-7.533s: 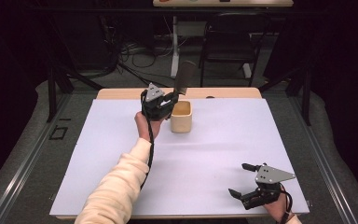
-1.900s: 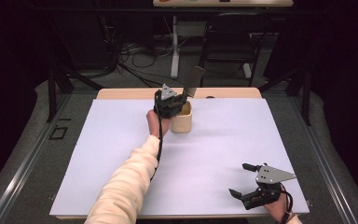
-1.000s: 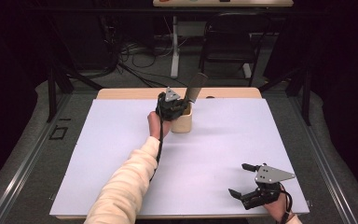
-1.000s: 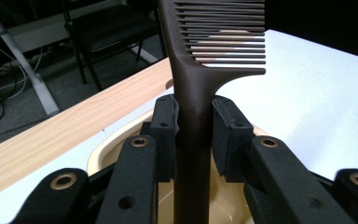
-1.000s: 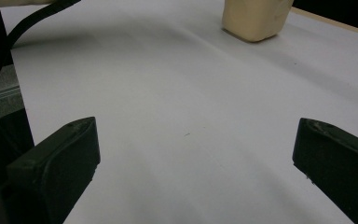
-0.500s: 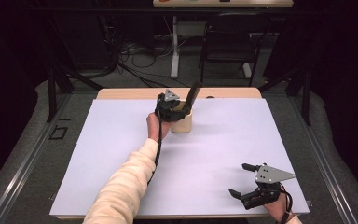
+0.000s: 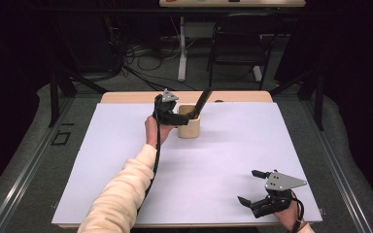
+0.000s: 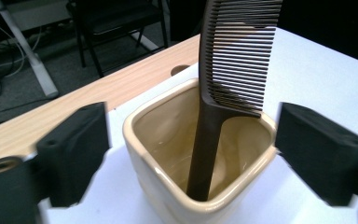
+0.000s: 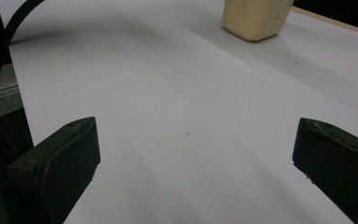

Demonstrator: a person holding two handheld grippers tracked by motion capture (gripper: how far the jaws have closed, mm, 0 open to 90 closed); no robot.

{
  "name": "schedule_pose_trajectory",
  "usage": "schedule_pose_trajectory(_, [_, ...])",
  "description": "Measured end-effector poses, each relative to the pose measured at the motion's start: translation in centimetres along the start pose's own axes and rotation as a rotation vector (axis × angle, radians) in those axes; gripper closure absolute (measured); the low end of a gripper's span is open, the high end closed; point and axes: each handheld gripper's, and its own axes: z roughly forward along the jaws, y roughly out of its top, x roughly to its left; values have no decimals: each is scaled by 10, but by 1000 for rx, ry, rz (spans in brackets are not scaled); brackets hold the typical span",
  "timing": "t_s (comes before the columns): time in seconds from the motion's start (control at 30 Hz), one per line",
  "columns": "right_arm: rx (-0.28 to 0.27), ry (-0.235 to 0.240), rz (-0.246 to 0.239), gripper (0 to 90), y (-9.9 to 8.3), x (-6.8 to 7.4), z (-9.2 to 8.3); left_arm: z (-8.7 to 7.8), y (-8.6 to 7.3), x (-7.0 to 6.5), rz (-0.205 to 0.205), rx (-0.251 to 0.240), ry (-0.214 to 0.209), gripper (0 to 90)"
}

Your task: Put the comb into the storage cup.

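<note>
A cream square cup [image 7: 189,126] [image 8: 177,186] [image 9: 255,16] stands on the white sheet near the table's far edge. A dark brown comb [image 7: 202,100] [image 8: 223,88] stands in it, handle down, leaning to the right against the rim. My left gripper [image 7: 187,116] [image 8: 191,154] hovers at the cup's left side; its jaws have just been opening and now stand wide on either side of the cup, apart from the comb. My right gripper [image 7: 248,187] [image 9: 196,158] rests open near the front right corner, nothing between its jaws.
The white sheet [image 7: 223,160] covers most of the wooden table [image 7: 126,97], whose far strip has a round hole [image 7: 218,101]. Behind the table are a chair [image 7: 235,48], a desk leg and cables on the floor.
The left gripper carried the comb over the cup, lowered it in, then let go and drew back a little to the left. The comb now leans in the cup. The right gripper stayed still.
</note>
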Motion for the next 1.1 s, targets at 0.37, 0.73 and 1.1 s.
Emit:
schedule_pose_trajectory(0.37, [-1,4,0,3,0,0,1,-20,1,-1,29,25,1,0])
schedule_pose_trajectory(0.73, [-5,9,11,0,0,-1,1,-36,-4,-4,52,55,-5,0])
schedule_pose_trajectory(1.1, [17,12,13,0,-1,0,1,-50,-13,-10,40,70,-18,0])
